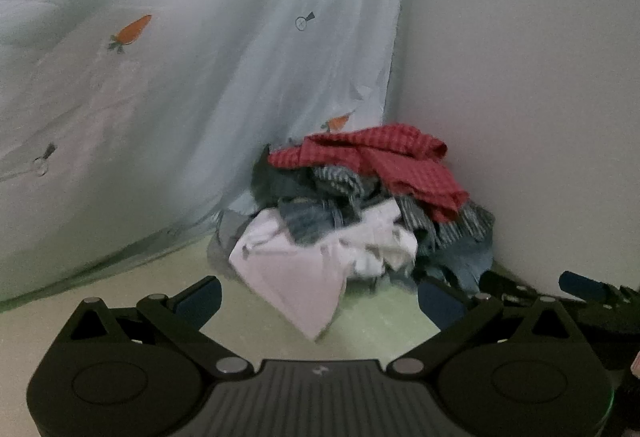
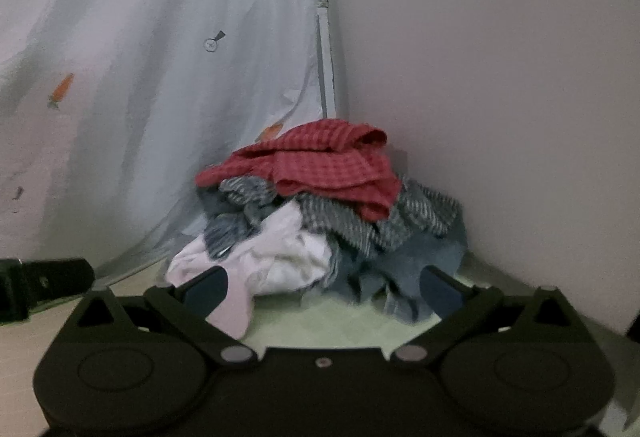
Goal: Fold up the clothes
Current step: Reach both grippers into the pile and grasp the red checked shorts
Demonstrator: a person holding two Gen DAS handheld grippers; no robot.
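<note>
A pile of clothes (image 1: pixel 372 209) lies in the corner on a pale green surface (image 1: pixel 372 333). On top is a red checked garment (image 1: pixel 392 161), under it grey striped cloth (image 1: pixel 456 221) and blue denim (image 1: pixel 464 261); a white garment (image 1: pixel 304 277) spreads to the front. My left gripper (image 1: pixel 320 297) is open and empty, just short of the white garment. My right gripper (image 2: pixel 324 289) is open and empty, its fingers either side of the pile's front edge (image 2: pixel 280 257). The right gripper shows at the right edge of the left wrist view (image 1: pixel 592 289).
A pale blue curtain with carrot prints (image 1: pixel 180 77) hangs on the left behind the pile. A plain wall (image 1: pixel 520 97) closes the right side. The left gripper's body shows at the left edge of the right wrist view (image 2: pixel 40 285).
</note>
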